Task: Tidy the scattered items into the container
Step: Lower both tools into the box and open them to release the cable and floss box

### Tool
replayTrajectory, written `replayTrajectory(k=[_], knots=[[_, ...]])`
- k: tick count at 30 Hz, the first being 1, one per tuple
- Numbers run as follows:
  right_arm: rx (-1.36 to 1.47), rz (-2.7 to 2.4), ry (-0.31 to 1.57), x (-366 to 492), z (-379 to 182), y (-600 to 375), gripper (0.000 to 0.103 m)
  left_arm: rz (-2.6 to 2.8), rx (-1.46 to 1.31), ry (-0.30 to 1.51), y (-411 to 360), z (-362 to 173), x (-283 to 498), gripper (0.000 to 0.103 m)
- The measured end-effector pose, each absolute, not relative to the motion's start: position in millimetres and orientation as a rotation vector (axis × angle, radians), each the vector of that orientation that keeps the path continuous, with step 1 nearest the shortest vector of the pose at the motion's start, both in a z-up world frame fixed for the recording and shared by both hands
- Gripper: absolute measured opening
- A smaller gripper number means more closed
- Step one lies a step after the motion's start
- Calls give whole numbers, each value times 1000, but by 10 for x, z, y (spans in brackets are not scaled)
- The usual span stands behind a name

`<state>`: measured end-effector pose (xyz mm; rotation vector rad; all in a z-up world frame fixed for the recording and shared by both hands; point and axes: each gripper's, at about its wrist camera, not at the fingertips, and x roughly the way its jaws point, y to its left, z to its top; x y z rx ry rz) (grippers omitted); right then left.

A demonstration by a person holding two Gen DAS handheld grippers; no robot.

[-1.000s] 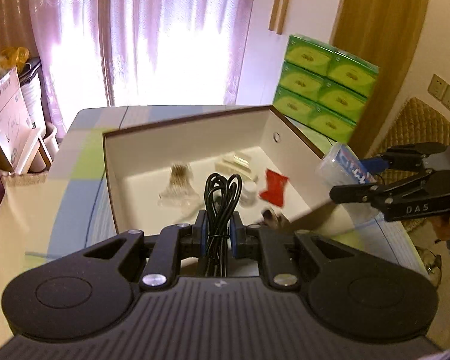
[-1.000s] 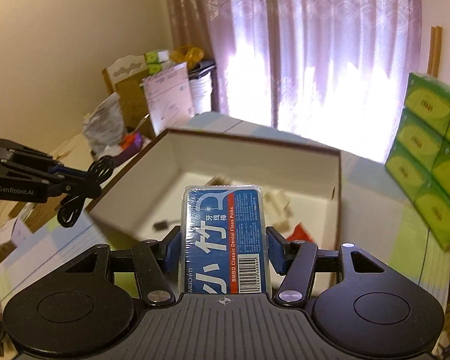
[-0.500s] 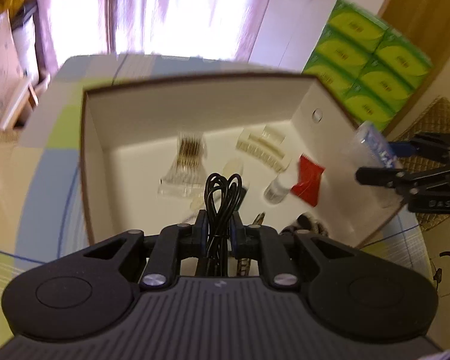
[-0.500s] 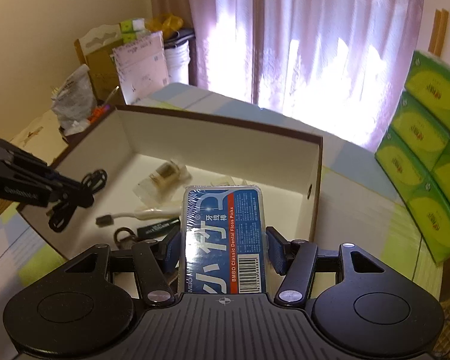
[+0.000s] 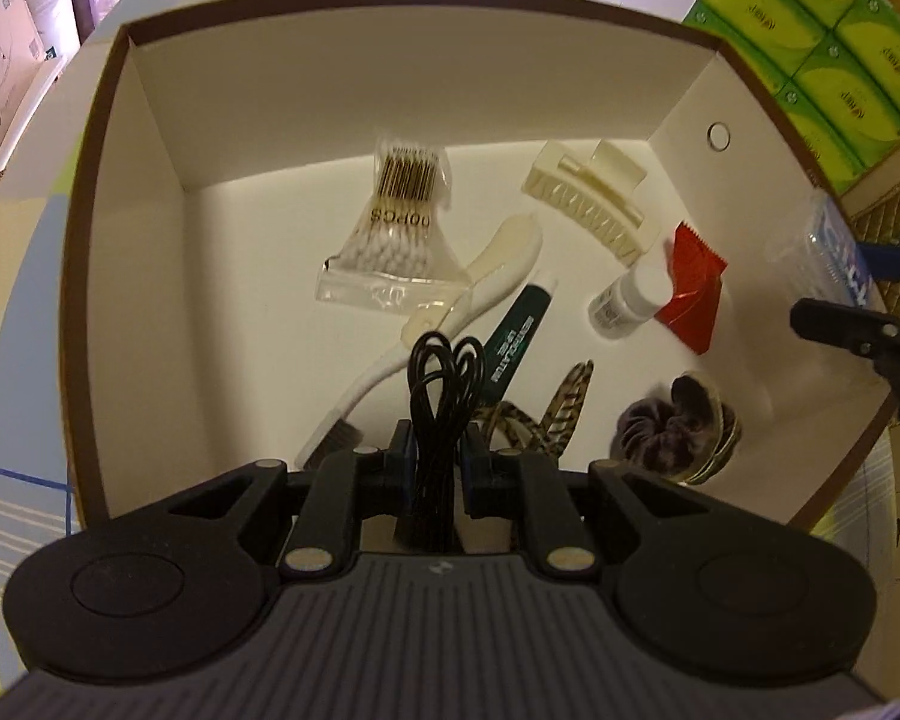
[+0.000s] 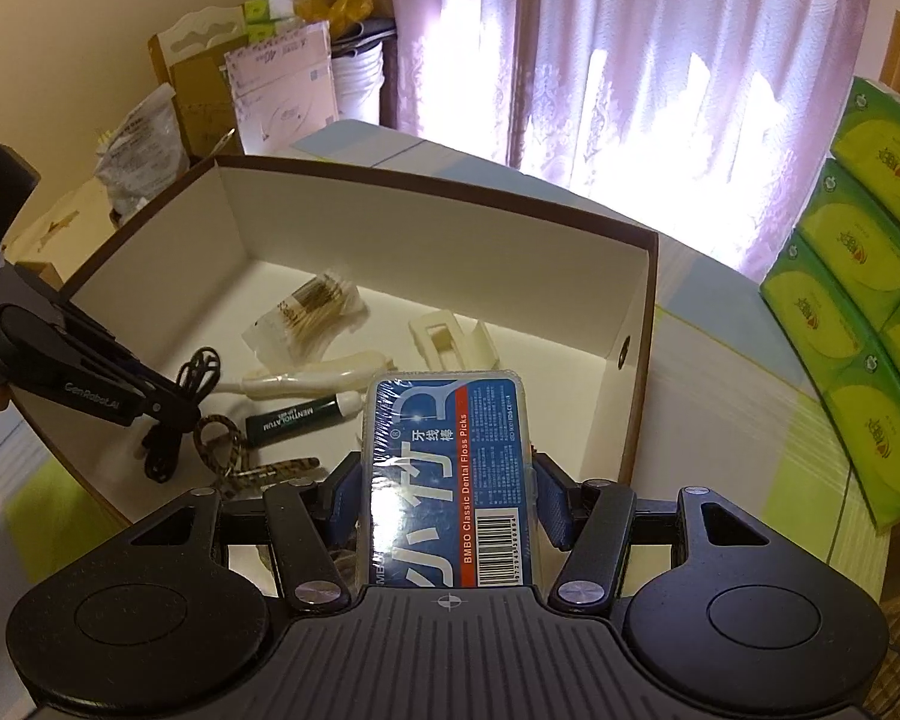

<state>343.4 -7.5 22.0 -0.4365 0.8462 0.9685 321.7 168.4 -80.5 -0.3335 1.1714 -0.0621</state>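
Left gripper [image 5: 437, 450] hung over the near edge of the open white cardboard box with brown rim [image 5: 678, 102], angled down into it, jaws clamped on a coiled glossy black cable [image 5: 444, 384]. Right gripper [image 6: 447, 492] sat above the box's right wall, jaws gripping a clear plastic dental floss pick case with blue label [image 6: 450, 474]. On the box floor lay a bagged bundle of cotton swabs [image 5: 396, 228] and a cream ribbed hair claw [image 5: 588, 195].

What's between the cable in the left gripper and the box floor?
No lid or barrier. The left gripper holds the black cable above the open box, but directly beneath lie the toothbrush, the green tube and a patterned clip.
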Motion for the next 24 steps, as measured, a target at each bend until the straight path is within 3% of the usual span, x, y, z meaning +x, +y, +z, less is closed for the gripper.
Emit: replayTrajectory(k=[24], knots=[[-592,1017,897,3435,87,91,60,-50,-248,1138,1609,-728,3166,11]])
